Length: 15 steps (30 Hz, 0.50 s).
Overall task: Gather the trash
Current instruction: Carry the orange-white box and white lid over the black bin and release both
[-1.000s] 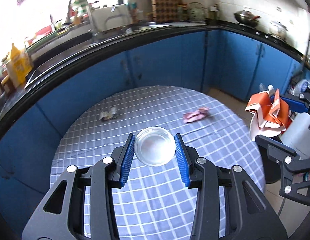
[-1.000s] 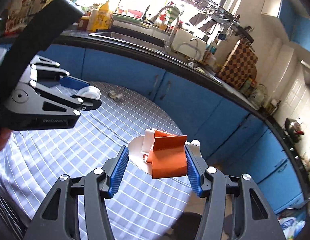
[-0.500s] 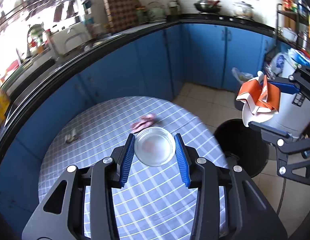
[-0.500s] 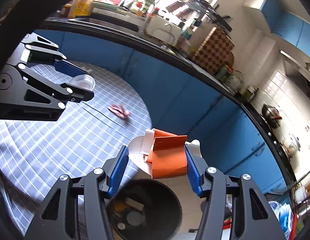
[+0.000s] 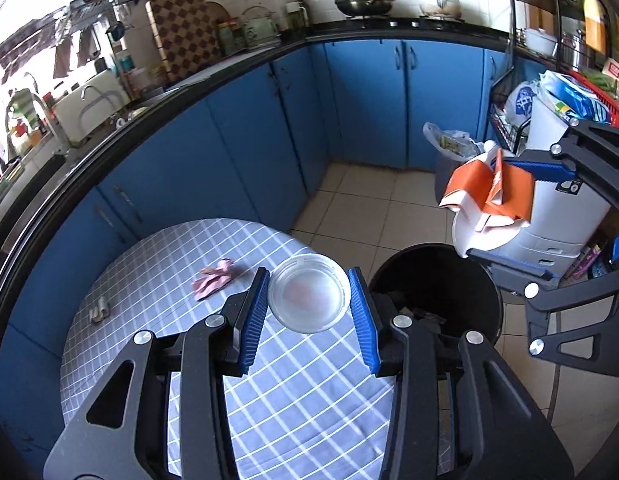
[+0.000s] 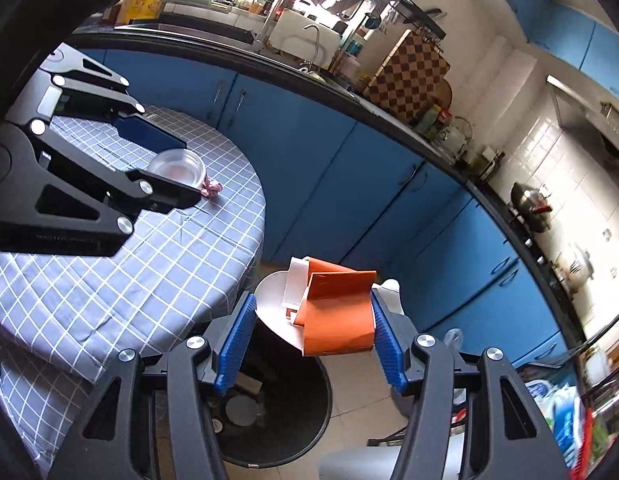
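Left wrist: left gripper clamps round clear plastic lid.

Both grippers swung from table toward black bin, orange carton now above it
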### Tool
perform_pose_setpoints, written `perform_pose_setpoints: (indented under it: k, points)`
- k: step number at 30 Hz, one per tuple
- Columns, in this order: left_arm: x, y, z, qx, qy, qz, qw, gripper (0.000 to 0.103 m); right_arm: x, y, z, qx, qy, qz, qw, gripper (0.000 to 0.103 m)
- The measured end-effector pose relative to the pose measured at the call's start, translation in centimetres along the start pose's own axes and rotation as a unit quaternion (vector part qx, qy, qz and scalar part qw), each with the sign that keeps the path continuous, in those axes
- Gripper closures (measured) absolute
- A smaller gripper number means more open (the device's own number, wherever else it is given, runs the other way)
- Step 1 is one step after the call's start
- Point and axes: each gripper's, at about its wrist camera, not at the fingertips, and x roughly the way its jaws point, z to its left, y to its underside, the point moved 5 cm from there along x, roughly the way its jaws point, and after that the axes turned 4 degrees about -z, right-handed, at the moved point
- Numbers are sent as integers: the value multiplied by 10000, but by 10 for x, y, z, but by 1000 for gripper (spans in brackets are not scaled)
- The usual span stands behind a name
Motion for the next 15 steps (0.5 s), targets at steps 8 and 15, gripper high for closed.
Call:
perform_pose_setpoints:
  k: [8,15]
  points:
    - [21,-8,-22,112,139,99,9998,62,19,17,-18,403,-292,59,9987,42]
    - [37,-12,-35,148,249,222,9993,62,26,27,-33,679,-286,29,9973,15]
